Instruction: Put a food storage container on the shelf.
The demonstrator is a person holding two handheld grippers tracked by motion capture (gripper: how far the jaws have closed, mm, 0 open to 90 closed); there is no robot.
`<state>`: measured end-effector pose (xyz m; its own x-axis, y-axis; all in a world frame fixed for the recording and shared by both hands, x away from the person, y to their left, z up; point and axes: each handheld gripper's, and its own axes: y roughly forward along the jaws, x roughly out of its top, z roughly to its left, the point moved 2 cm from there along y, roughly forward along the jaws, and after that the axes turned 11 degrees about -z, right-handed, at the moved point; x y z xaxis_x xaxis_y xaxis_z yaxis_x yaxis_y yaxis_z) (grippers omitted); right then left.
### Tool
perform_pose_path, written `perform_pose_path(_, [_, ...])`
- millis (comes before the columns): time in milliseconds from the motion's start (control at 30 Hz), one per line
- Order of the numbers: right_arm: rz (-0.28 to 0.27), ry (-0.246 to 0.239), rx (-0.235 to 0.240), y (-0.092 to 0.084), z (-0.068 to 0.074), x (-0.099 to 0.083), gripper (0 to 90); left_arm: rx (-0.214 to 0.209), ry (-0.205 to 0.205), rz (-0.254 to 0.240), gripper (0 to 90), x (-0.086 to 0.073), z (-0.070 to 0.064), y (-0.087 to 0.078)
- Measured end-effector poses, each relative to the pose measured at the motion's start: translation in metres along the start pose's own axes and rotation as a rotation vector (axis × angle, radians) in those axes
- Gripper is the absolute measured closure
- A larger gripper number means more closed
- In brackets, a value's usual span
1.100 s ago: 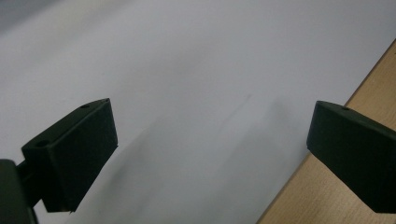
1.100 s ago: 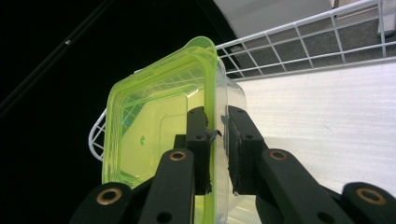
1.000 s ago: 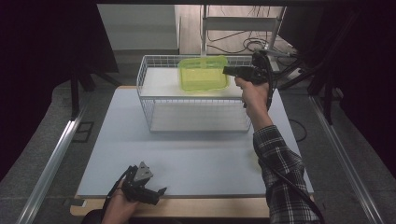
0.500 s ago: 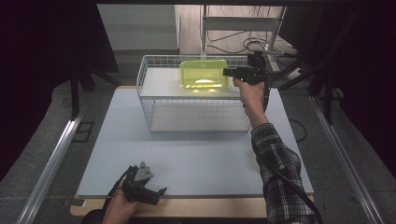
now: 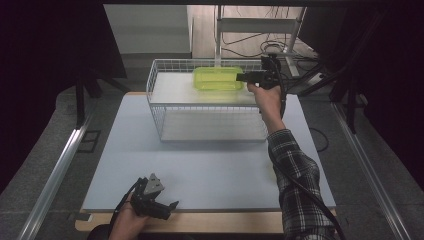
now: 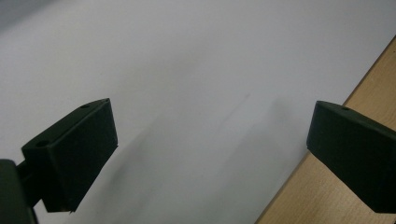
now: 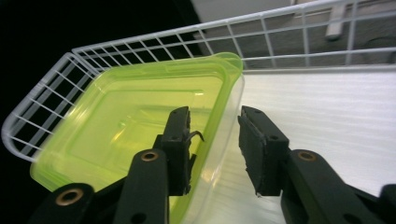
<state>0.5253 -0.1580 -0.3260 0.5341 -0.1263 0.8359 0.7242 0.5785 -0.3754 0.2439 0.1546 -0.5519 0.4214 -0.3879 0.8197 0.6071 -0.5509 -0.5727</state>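
Right gripper view: my right gripper (image 7: 215,149) jaws, just opening, straddle the light, slippery green container (image 7: 135,126) wall unclamped; I'd regrip its rim.

Container (image 7: 140,121) was glossy translucent green plastic; basket (image 7: 289,28) white coated wire; mat (image 6: 196,70) smooth matt; table edge (image 6: 327,200) bare wood; jaws matt black.

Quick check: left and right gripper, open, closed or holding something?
Left gripper: open, nothing between its fingers, over the white mat.
Right gripper: fingers just opening, straddling the green container wall without gripping it.
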Motion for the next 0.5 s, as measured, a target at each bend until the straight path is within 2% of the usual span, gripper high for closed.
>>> perform_pose_path(67, [0.003, -0.033, -0.012, -0.001, 0.002, 0.001, 58.6, 0.000, 0.000, 0.000, 1.6, 0.000, 0.000, 0.000])
perform_pose_path(233, [-0.022, -0.046, -0.008, -0.009, 0.002, 0.004, 49.0, 0.001, 0.001, -0.002, 1.6, 0.000, 0.000, 0.000])
perform_pose_path(500, [-0.012, -0.091, 0.025, -0.021, 0.004, 0.000, 37.2, 0.014, -0.006, -0.024, 1.8, 0.002, 0.000, -0.003])
